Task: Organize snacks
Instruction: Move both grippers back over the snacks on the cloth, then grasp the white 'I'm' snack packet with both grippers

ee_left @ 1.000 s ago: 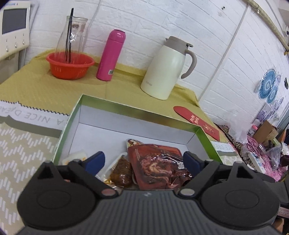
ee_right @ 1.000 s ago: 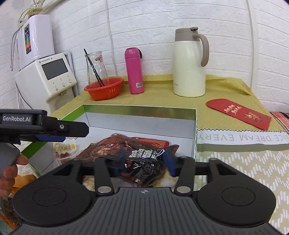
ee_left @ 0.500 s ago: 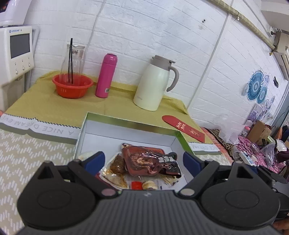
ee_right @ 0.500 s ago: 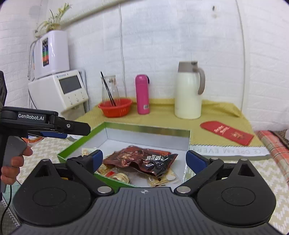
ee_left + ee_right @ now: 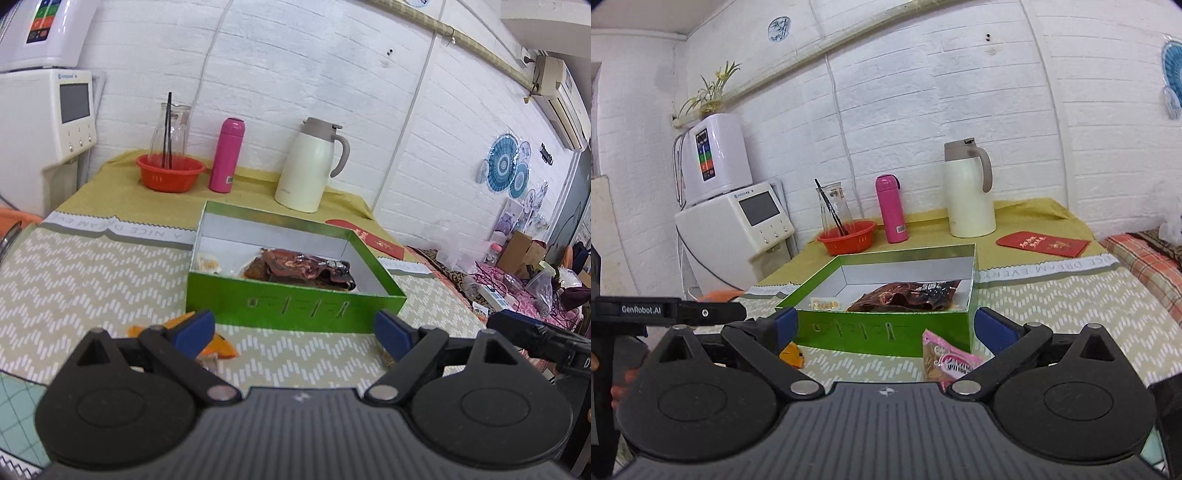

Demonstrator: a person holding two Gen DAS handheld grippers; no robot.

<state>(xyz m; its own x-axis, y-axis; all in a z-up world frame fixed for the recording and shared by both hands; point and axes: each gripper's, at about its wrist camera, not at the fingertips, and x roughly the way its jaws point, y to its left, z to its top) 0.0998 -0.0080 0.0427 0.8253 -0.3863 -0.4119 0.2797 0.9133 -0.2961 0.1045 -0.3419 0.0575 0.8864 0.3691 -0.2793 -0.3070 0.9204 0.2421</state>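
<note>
While both claws stand apart and empty, the left claw (image 5: 293, 328) hovers over an orange packet (image 5: 218, 345) on the desk (image 5: 92, 266), and the right claw (image 5: 884, 330) over a pink packet (image 5: 947, 363). Just beyond sits the green box (image 5: 886, 332), open, white inside, holding a glossy dark-red pouch (image 5: 908, 293) and a small pale packet (image 5: 825, 304) at its left.

Open green box (image 5: 886, 334) with white lining, set on the chevron cloth, dark red-brown snack pouch (image 5: 905, 297) laid flat inside toward 3 o'clock, small pale packet (image 5: 825, 304) at 9 o'clock inside, pink snack packet (image 5: 945, 363) and orange wrapper (image 5: 218, 345) left outside at 6 o'clock
</note>
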